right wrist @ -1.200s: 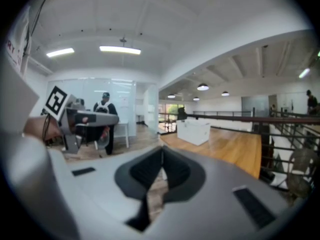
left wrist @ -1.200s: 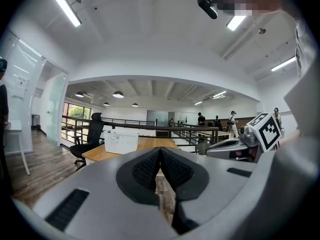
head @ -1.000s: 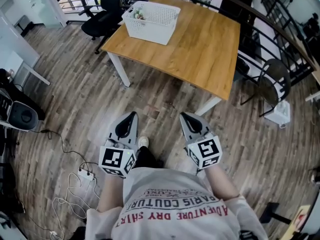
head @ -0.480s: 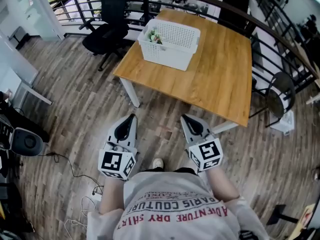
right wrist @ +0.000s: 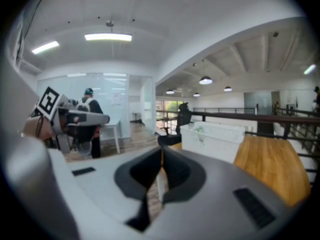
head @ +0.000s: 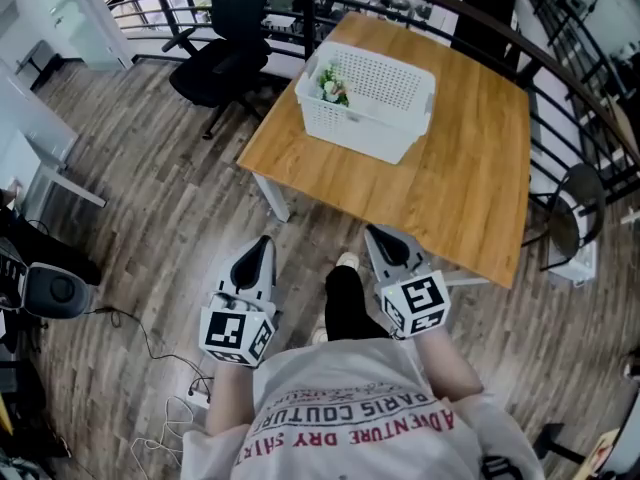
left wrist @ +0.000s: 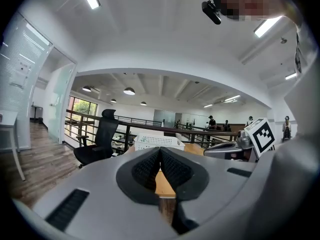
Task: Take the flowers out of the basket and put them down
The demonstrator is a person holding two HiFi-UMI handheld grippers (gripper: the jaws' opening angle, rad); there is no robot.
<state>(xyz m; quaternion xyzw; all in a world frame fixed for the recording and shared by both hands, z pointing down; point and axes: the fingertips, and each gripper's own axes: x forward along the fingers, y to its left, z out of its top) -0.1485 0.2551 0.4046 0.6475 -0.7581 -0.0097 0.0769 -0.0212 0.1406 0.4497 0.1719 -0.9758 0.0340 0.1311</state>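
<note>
A white slatted basket (head: 372, 102) stands on the wooden table (head: 470, 183), toward its far left part. Flowers (head: 331, 86) with green leaves and pale blooms lie in the basket's left end. My left gripper (head: 262, 247) and right gripper (head: 383, 239) are held side by side near my body, over the floor, short of the table's near edge. Both are shut with nothing between the jaws. The basket (left wrist: 158, 142) shows far ahead in the left gripper view, and the basket (right wrist: 216, 141) again to the right in the right gripper view.
A black office chair (head: 222, 63) stands left of the table. A dark railing (head: 560, 98) runs behind and along the right side. A metal chair (head: 562, 226) is at the right. Cables and a power strip (head: 197, 398) lie on the wood floor at lower left.
I have stepped toward the table: the table and basket have come nearer and shifted right in the head view. Both grippers keep the same pose, shut and side by side.
</note>
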